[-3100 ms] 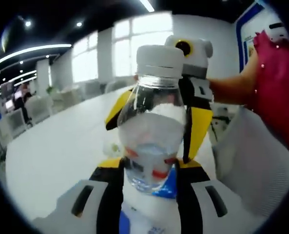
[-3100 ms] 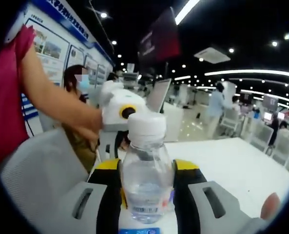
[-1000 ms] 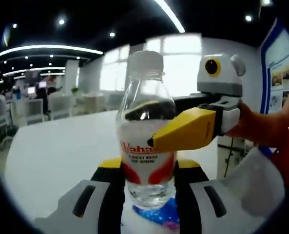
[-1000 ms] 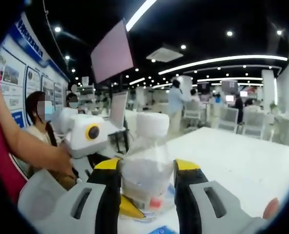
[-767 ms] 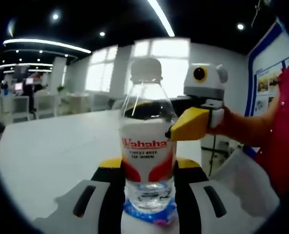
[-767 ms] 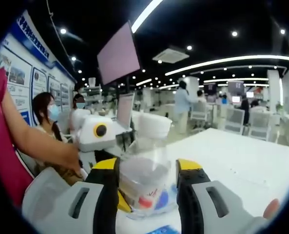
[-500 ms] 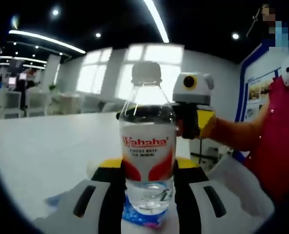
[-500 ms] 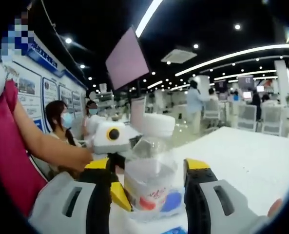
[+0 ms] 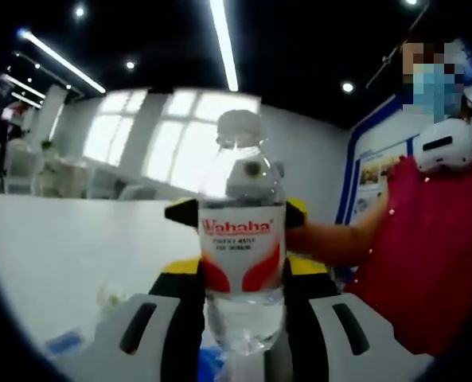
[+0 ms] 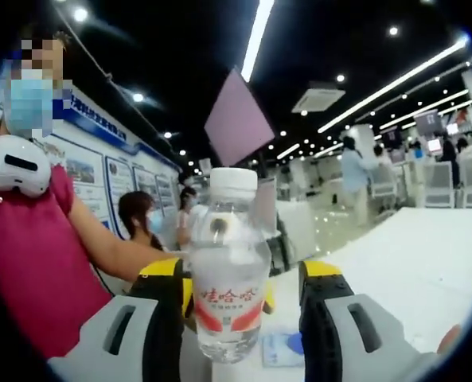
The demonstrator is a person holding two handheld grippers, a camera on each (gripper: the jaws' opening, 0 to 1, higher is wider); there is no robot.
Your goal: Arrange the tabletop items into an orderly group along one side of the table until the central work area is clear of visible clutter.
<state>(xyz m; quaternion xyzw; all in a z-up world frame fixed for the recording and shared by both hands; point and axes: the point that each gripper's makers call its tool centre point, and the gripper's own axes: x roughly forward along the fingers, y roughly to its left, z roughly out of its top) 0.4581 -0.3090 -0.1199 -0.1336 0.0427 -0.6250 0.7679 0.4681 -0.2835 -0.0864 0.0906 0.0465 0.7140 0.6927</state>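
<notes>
Between both tongs | capped water bottle [image 9: 242, 247], part-filled, upright | left tongs [image 9: 243, 318] clamped on it | right tongs [image 10: 239, 318] apart

A dark ceiling [image 10: 180, 48] carries long strip lights [image 9: 224, 44]; bright windows [image 9: 172, 139] line the far wall, and white tables [image 10: 427, 255] fill the open office.

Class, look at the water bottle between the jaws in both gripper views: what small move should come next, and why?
Probably lower the Wahaha water bottle toward the white table near one edge. The left gripper appears to hold it upright above the surface, while the right gripper has its jaws wider than the bottle.
</notes>
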